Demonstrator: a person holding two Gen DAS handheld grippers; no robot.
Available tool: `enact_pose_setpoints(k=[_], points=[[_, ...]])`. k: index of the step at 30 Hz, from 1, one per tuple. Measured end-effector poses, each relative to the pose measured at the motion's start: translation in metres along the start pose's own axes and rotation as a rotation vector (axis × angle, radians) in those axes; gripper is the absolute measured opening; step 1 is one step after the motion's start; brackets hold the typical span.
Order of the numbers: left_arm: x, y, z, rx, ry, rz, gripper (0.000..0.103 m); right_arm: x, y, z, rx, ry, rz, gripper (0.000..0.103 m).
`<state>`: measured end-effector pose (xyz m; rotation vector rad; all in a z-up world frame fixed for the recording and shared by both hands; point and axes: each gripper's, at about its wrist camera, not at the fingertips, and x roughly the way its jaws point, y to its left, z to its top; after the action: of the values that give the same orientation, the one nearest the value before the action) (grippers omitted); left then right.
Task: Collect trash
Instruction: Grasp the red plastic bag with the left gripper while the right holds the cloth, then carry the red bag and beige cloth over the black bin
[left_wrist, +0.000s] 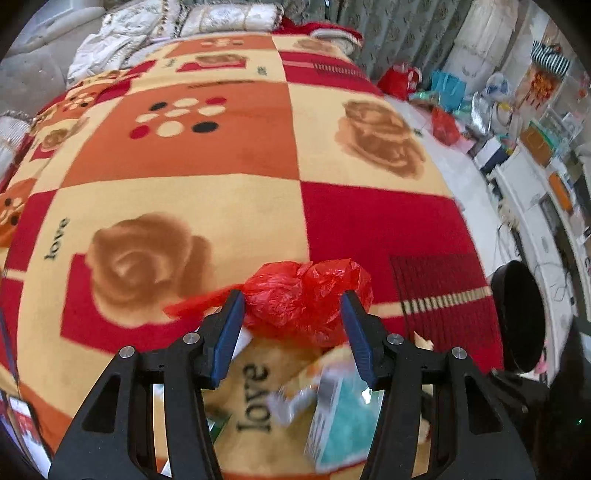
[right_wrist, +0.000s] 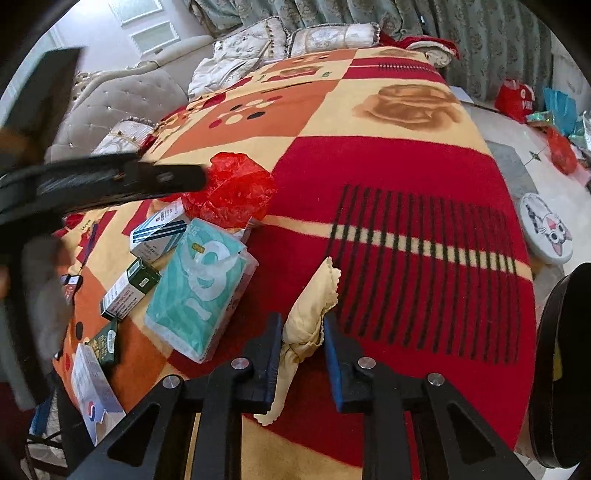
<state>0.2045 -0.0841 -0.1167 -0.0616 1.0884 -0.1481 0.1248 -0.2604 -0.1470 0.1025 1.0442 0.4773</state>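
Broadly, a fleece blanket (left_wrist: 229, 155) in red, orange and cream squares covers the bed, printed with brown roses, dots and the word "love" in black — readable twice in the left wrist view. At the bed's right edge stands a black bin (left_wrist: 519, 314), its mouth turned towards the blanket. A teal tissue pack (right_wrist: 201, 284) with a big pale "9" lies near the foot, small boxes (right_wrist: 159, 234) just beside it, their print too small to read. Beyond the pack sits a crumpled red bag (left_wrist: 295, 299); the left gripper (left_wrist: 291, 306) straddles it, jaws apart and either side of the plastic, whether touching it I cannot tell. Smallest is a pale yellow cloth (right_wrist: 312, 314), pinked along its edge — the right gripper (right_wrist: 303, 332) is clamped on its bunched lower part, on the red square.
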Motion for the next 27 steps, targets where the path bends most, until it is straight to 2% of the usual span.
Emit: enact_pose_setpoints(k=[3, 7, 8, 9, 10, 12, 20, 27], points=[[0.012, -0.012, 0.008, 0.047, -0.002, 0.076, 0.053, 0.001, 0.0, -0.002, 0.001, -0.004, 0.009, 0.022], [0.019, -0.014, 0.014, 0.059, -0.001, 0.075, 0.051, 0.002, 0.001, -0.001, -0.007, -0.01, 0.012, 0.022], [0.021, -0.013, 0.015, 0.056, 0.0, 0.064, 0.041, 0.002, 0.002, -0.001, -0.011, -0.01, 0.01, 0.021], [0.02, -0.012, 0.016, 0.057, -0.001, 0.066, 0.025, 0.002, 0.003, -0.001, -0.016, -0.009, 0.008, 0.021], [0.018, -0.011, 0.016, 0.053, -0.005, 0.071, 0.023, 0.001, 0.003, -0.001, -0.02, -0.009, 0.008, 0.021], [0.01, -0.002, 0.017, 0.008, -0.001, 0.01, 0.017, -0.003, 0.003, -0.001, -0.021, -0.017, 0.012, 0.02], [-0.048, 0.014, 0.003, -0.043, -0.072, -0.075, 0.015, -0.032, -0.005, 0.002, 0.002, -0.07, 0.031, 0.02], [-0.101, 0.001, -0.014, 0.001, -0.149, -0.092, 0.015, -0.054, 0.001, 0.001, -0.02, -0.104, 0.021, 0.02]])
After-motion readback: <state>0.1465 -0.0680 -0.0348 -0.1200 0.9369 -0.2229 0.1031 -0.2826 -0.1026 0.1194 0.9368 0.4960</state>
